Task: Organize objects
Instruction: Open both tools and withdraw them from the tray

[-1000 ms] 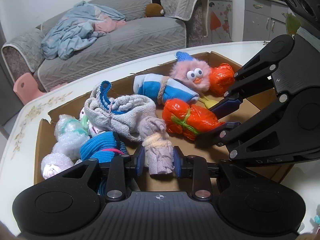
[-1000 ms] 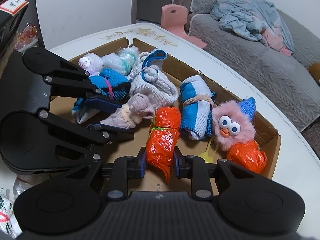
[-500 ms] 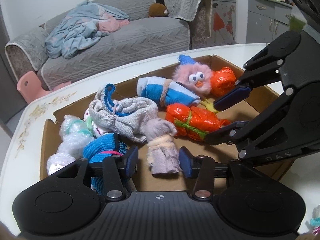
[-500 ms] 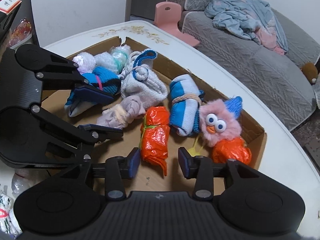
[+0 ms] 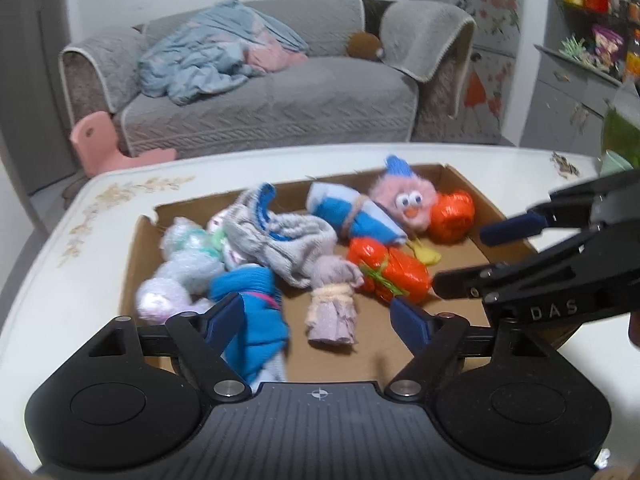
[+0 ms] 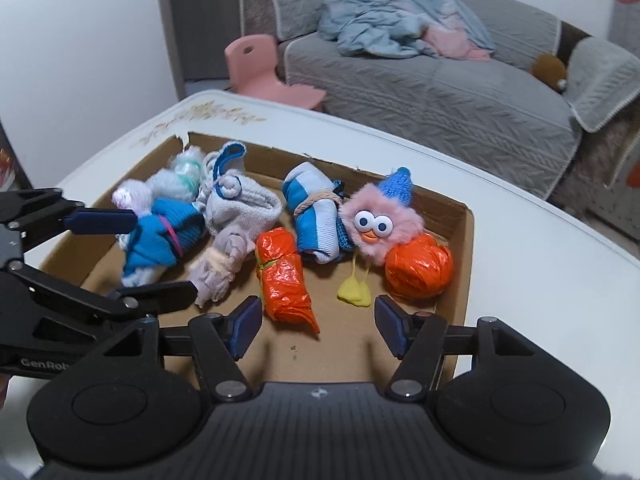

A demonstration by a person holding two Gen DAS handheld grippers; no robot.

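A shallow cardboard tray (image 5: 460, 258) (image 6: 464, 240) on a white table holds several soft bundles. My left gripper (image 5: 318, 320) is open and empty, just behind a lilac sock roll (image 5: 332, 308) (image 6: 220, 264). My right gripper (image 6: 318, 324) is open and empty, just behind an orange plastic bundle (image 6: 284, 276) (image 5: 386, 270). A pink fuzzy toy (image 6: 380, 220) (image 5: 404, 200), an orange ball (image 6: 418, 266), a blue-and-white roll (image 6: 316, 216), a grey sock (image 6: 240, 204) and a bright blue roll (image 6: 164, 236) lie in the tray. Each gripper shows in the other's view, the right (image 5: 472, 256) and the left (image 6: 136, 252).
The white table (image 6: 540, 264) has a floral edge pattern. Behind it stand a grey sofa (image 5: 280, 96) with a blue blanket and a pink child's chair (image 6: 260, 68). Cabinets with clutter (image 5: 580, 80) stand at the right in the left wrist view.
Both grippers have opened, letting go of the lilac sock roll and the orange bundle, and have drawn back and up from the tray. Both bundles now lie in the tray.
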